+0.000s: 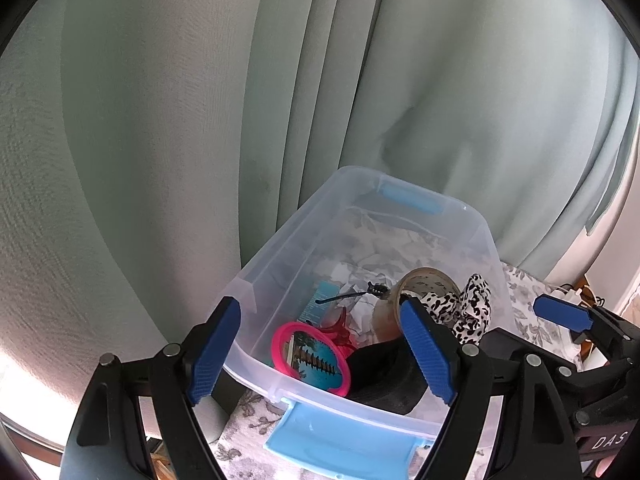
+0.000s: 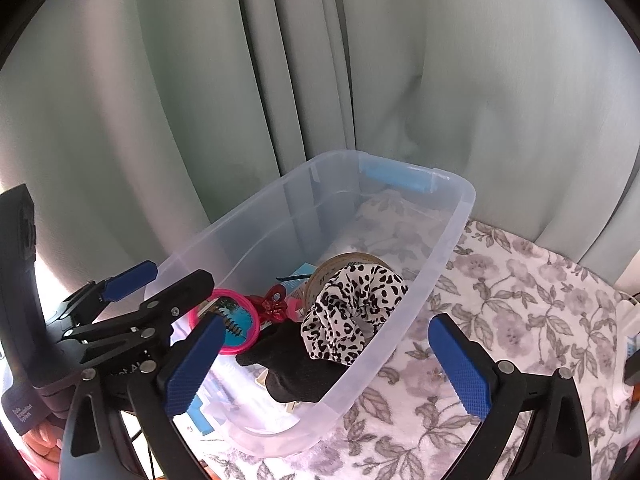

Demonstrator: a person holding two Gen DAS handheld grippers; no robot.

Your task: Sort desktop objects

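Both tongs hover spread and empty at the near end of a clear plastic bin (image 2: 436,240) on the flowered worktop (image 2: 520,300): left tongs (image 1: 324,352), right tongs (image 2: 328,364). Inside the bin lie a spotted scrunchie (image 2: 348,312), a pink mirror (image 1: 312,360), a tape roll (image 1: 424,284) and a black cloth (image 2: 292,364).

Each claw (image 2: 338,364) is black plastic with ridged blue pads (image 1: 428,350) and silver rivets (white lettering on the body).
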